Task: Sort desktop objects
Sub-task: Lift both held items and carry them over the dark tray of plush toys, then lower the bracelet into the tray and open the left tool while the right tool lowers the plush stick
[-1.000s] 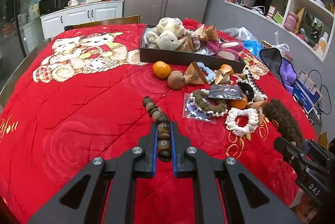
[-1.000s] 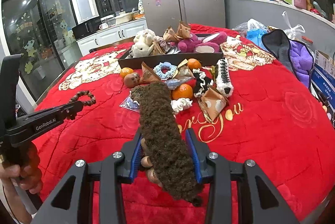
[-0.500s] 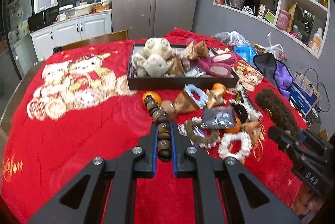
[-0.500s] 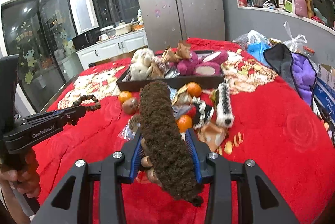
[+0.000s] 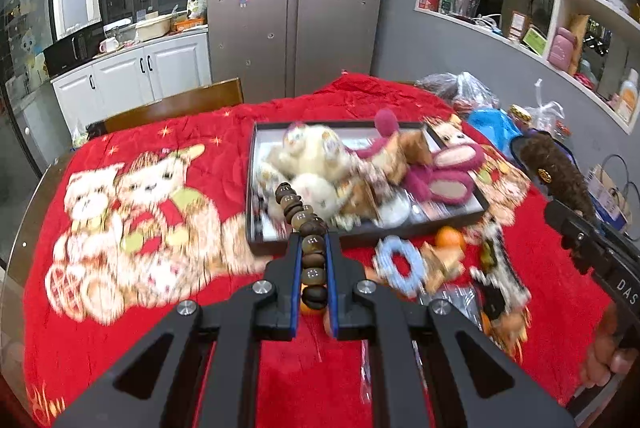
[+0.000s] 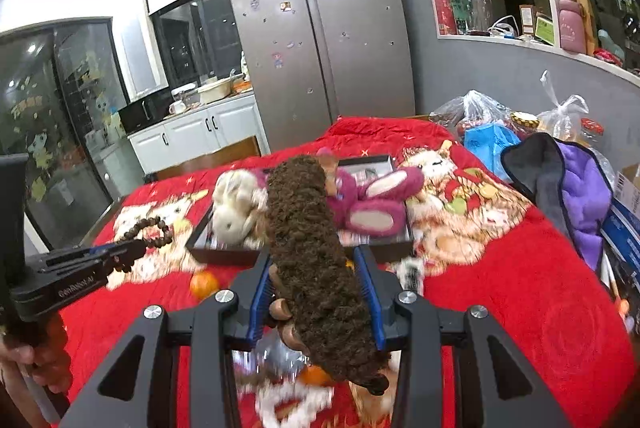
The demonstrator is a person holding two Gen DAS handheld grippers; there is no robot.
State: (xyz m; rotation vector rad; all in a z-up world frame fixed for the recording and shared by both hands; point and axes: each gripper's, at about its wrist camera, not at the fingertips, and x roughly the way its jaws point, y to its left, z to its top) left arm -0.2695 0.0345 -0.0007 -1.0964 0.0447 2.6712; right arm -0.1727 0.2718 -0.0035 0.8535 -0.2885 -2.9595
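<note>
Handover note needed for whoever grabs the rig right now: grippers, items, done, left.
Left gripper: shut on the string of dark brown wooden beads, held above the red blanket.
Right gripper: shut on the long brown curly-fuzz hair claw, also in the air.
Dark rectangular tray ahead holds the cream plush and magenta plush.
Done: both items picked up.
Left: place both, then sort the loose things in front of the tray, including the blue scrunchie and orange fruit.

I am looking at a table under a red quilt (image 5: 168,344). A dark tray (image 5: 362,234) of plush toys is sitting on it, with a blue scrunchie (image 5: 398,264) and an orange (image 5: 448,238) lying just beside the tray.
</note>
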